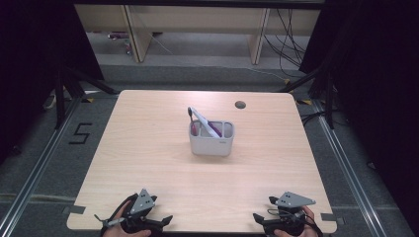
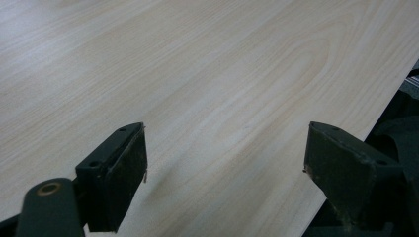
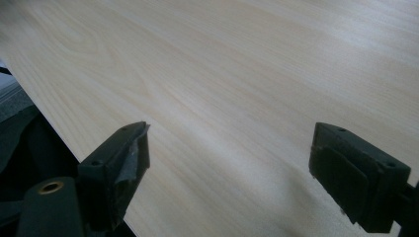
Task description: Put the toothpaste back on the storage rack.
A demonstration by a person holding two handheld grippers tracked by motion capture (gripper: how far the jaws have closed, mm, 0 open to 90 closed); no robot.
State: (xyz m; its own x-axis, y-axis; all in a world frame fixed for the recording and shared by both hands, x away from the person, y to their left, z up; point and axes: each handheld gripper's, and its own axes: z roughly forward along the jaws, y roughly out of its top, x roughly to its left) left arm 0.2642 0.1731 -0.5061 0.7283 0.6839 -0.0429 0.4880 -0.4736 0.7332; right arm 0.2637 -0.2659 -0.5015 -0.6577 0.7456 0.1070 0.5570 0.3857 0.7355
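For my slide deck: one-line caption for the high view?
Both grippers, left and right, rest open at the table's near edge; a white caddy holding utensils stands mid-table.

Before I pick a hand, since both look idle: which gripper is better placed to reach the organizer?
Neither clearly, though the long tool's handle leans toward the left gripper. The organizer stands centred; right gripper is equally open.

A round hole (image 1: 240, 104) marks the table's (image 1: 148, 148) far edge; the floor bears what looks like a 5 (image 1: 80, 133)

Bare table (image 1: 148, 163) all around, 1 holder (image 1: 211, 139) mid-table.
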